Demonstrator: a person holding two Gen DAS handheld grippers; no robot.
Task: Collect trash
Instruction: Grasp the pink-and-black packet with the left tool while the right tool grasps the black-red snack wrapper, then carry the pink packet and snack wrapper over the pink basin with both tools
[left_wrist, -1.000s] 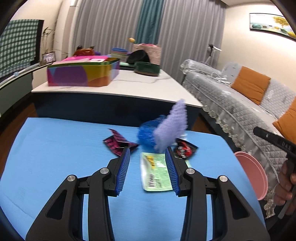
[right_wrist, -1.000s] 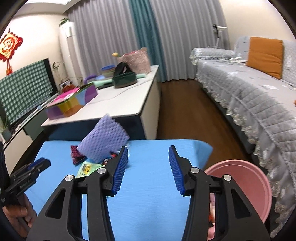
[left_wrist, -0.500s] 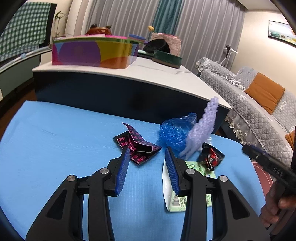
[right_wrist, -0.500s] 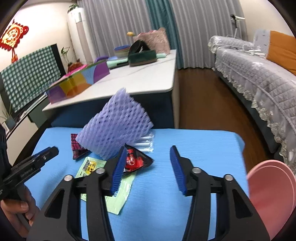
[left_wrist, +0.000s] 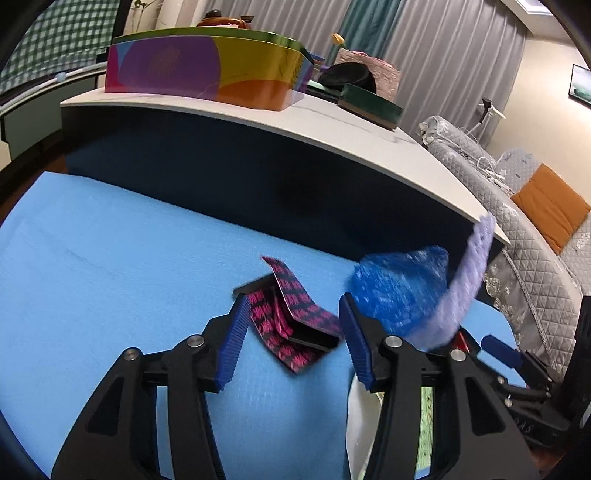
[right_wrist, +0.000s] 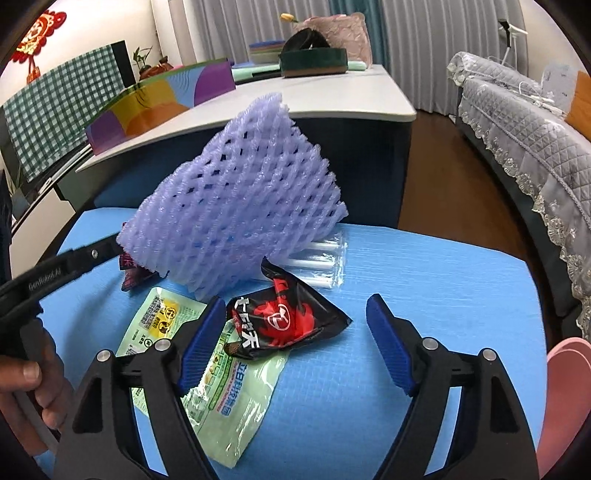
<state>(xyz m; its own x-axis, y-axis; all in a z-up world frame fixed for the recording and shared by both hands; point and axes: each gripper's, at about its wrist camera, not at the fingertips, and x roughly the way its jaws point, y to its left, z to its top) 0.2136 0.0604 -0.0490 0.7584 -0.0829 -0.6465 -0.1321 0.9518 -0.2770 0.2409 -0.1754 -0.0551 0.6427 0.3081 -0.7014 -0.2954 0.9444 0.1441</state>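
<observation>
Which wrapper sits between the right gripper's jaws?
The black-and-red wrapper, lying on the pale green packet. The pink-and-black wrapper is farther off, behind the purple foam net.

a home living room is showing here: a grey quilted sofa cover with lace trim (right_wrist: 524, 122) and orange cushion (left_wrist: 552, 206), long grey pleated curtains (left_wrist: 436, 48), and a white-topped coffee table (right_wrist: 332, 96) are filling it.

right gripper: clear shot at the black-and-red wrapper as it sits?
Probably yes. The right gripper, jaws just opened wide, already has the black-and-red wrapper between them with nothing on top; it rests partly on the green packet, which could get pinched too.
</observation>
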